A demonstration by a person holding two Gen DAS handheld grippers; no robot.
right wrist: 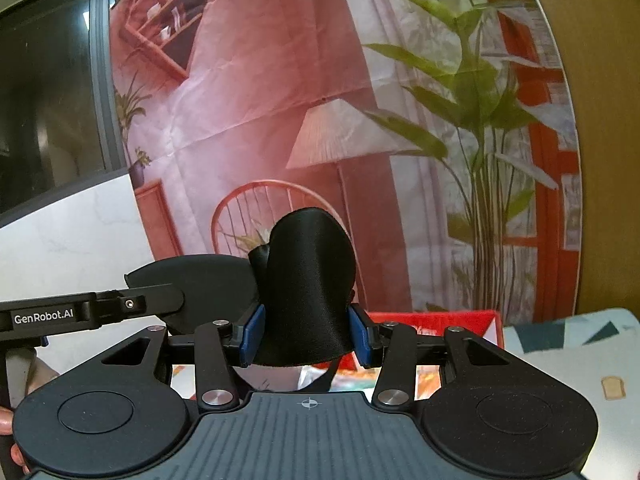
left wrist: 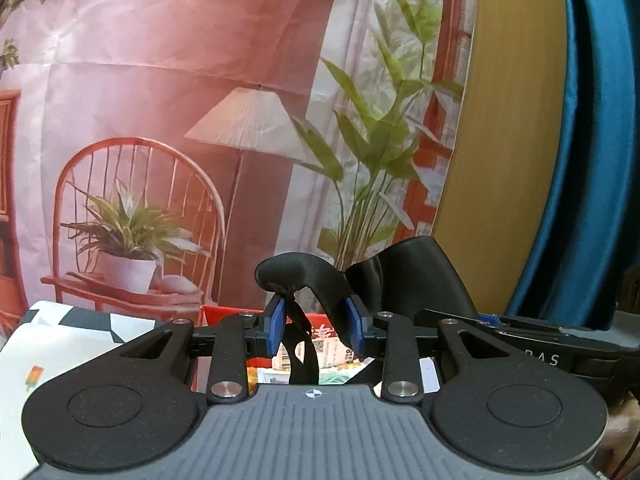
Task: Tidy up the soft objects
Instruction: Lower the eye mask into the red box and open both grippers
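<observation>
Both grippers are clamped on one black sleep mask, the left gripper [left wrist: 316,328] pinching its padded end [left wrist: 296,276] with the strap [left wrist: 302,356] hanging toward 6 o'clock, the right gripper [right wrist: 306,334] squeezing the satin end [right wrist: 312,280], above a red box [right wrist: 460,318] at 4 o'clock.

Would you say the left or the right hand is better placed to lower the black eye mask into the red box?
Probably right: the right tool clamps a broad fold of the black eye mask, with the red box just beyond; the left tool pinches only an edge.
</observation>
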